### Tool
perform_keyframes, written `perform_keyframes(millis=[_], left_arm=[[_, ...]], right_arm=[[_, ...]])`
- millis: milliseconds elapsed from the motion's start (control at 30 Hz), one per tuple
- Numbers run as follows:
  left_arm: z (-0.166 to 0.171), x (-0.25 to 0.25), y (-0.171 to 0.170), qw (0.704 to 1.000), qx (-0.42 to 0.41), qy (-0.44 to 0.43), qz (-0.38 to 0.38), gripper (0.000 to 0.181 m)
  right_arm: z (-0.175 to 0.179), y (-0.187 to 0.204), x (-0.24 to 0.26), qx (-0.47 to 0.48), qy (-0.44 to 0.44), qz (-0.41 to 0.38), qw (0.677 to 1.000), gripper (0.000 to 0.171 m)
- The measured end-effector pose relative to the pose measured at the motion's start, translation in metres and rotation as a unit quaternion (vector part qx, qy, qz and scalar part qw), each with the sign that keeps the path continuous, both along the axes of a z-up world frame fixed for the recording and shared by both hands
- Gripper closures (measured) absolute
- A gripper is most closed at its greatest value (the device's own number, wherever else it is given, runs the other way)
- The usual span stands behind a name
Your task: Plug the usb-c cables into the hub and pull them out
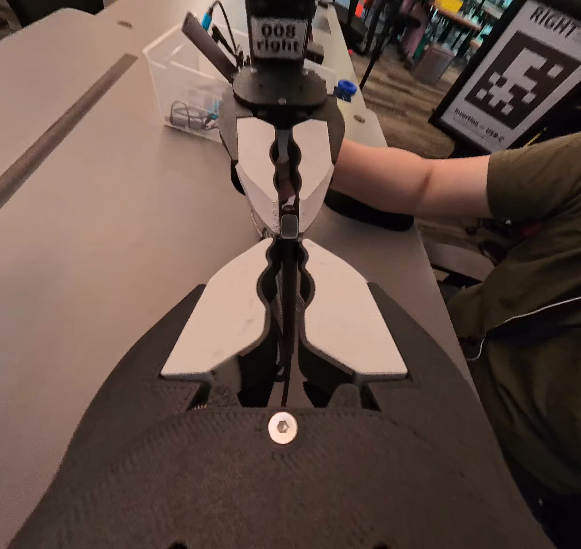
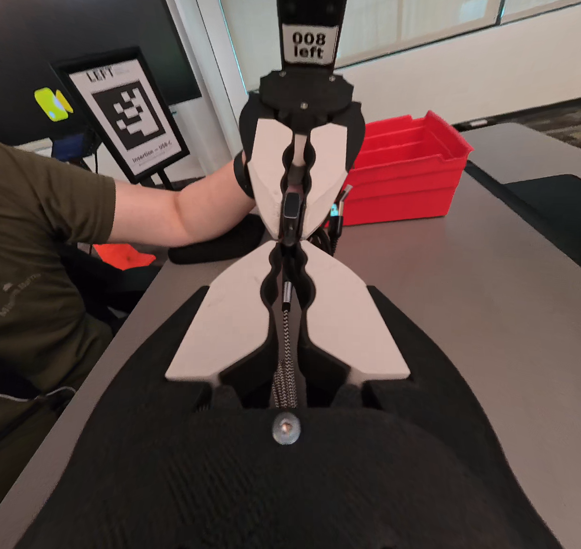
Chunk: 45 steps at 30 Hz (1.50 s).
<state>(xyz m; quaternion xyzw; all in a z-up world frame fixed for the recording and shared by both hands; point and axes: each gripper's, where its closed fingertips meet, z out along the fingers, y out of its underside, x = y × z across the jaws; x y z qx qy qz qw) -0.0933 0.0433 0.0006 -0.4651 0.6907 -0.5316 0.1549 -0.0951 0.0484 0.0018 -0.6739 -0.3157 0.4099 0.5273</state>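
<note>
Right gripper (image 2: 287, 246), jaws clamped on a braided cable (image 2: 284, 373) just behind its metal plug; the cable is limp, so hold at the rigid plug. Tip to tip opposite, left gripper (image 1: 284, 241), jaws clamped on the slim, stiff hub (image 1: 288, 313). The port and seating depth are hidden. Beyond: red bin (image 2: 405, 169).

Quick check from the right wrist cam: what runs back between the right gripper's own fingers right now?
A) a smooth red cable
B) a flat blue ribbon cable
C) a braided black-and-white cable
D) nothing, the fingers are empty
C: a braided black-and-white cable with a metal plug collar lies between the right gripper's closed fingers, its tip meeting the left gripper head-on.
</note>
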Motion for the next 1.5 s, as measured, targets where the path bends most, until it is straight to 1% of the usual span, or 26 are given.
perform_keyframes(millis=[233, 333, 400, 467, 533, 600, 733, 867, 933, 1100, 1167, 1267, 1500], left_arm=[[-0.028, -0.001, -0.009, 0.996, 0.06, 0.062, -0.012, 0.172], [-0.03, 0.0, -0.007, 0.996, 0.056, 0.065, -0.012, 0.172], [-0.022, 0.002, -0.001, 0.998, 0.039, 0.05, 0.001, 0.172], [-0.011, 0.005, 0.006, 0.999, 0.007, 0.029, 0.022, 0.172], [-0.009, 0.007, 0.01, 0.999, -0.002, 0.028, 0.035, 0.172], [-0.013, 0.009, 0.016, 0.998, -0.003, 0.035, 0.053, 0.172], [-0.011, 0.013, 0.024, 0.995, -0.047, 0.036, 0.075, 0.172], [-0.006, 0.016, 0.028, 0.994, -0.06, 0.018, 0.086, 0.172], [-0.001, 0.018, 0.027, 0.994, -0.071, -0.001, 0.086, 0.172], [0.009, 0.018, 0.031, 0.989, -0.112, -0.016, 0.093, 0.172], [0.006, 0.016, 0.029, 0.99, -0.109, -0.007, 0.085, 0.172], [0.004, 0.014, 0.026, 0.993, -0.096, 0.005, 0.076, 0.172], [0.003, 0.015, 0.027, 0.991, -0.107, 0.008, 0.077, 0.172]], right_arm=[[-0.022, -0.008, 0.0, -0.063, -0.069, 0.021, 0.995, 0.163], [-0.023, -0.006, 0.001, -0.071, -0.061, 0.018, 0.995, 0.163], [-0.015, 0.001, 0.003, -0.06, -0.022, 0.002, 0.998, 0.163], [-0.004, 0.009, 0.007, -0.052, 0.053, -0.011, 0.997, 0.163], [-0.003, 0.013, 0.009, -0.071, 0.11, -0.005, 0.991, 0.162], [-0.005, 0.018, 0.011, -0.081, 0.144, -0.015, 0.986, 0.162], [-0.002, 0.027, 0.017, -0.085, 0.218, -0.035, 0.972, 0.162], [0.001, 0.031, 0.021, -0.088, 0.25, -0.047, 0.963, 0.163], [0.005, 0.029, 0.022, -0.082, 0.252, -0.047, 0.963, 0.163], [0.007, 0.028, 0.024, -0.072, 0.24, -0.055, 0.966, 0.163], [0.005, 0.028, 0.022, -0.071, 0.227, -0.056, 0.97, 0.163], [0.007, 0.027, 0.021, -0.068, 0.232, -0.049, 0.969, 0.163], [0.007, 0.026, 0.021, -0.069, 0.229, -0.044, 0.97, 0.163]])
